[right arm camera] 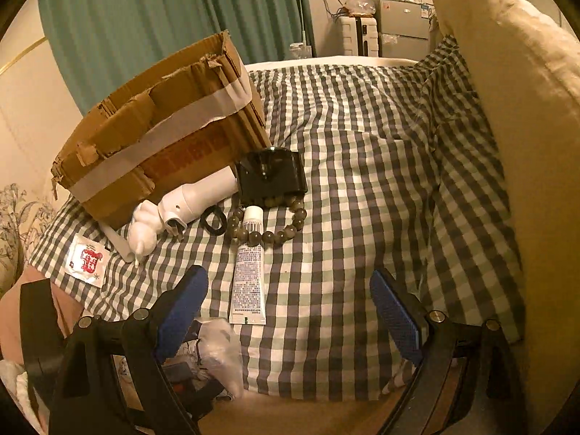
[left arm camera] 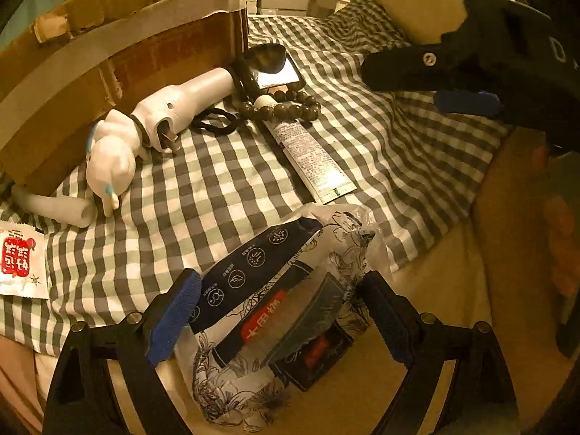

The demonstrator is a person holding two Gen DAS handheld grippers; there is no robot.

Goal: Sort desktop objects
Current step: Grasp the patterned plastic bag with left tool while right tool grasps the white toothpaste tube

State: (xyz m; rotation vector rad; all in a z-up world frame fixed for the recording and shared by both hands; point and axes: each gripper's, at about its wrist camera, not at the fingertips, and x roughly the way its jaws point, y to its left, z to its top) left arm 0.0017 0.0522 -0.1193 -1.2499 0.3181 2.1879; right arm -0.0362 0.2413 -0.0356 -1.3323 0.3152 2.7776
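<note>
Packets (left arm camera: 275,311) in clear and floral wrap lie at the bed's near edge, half off the checked sheet (left arm camera: 362,137), between the spread jaws of the left gripper (left arm camera: 279,311), whose pads do not look to press them yet. The step in hand seems to be the first pick for the one cardboard box (right arm camera: 159,134) standing just behind the clutter; the next move calls for closing on the bundle without letting the slick wrap slip, then lifting it over the box wall. The right gripper (right arm camera: 290,311) hovers with jaws spread and empty above one tube (right arm camera: 248,282). Beyond lie one bead bracelet (right arm camera: 286,228), one black holder (right arm camera: 272,177), one hair tie (right arm camera: 214,221), one white plug device (right arm camera: 195,199), one white figurine (right arm camera: 145,232) and one red sachet (right arm camera: 87,259).
</note>
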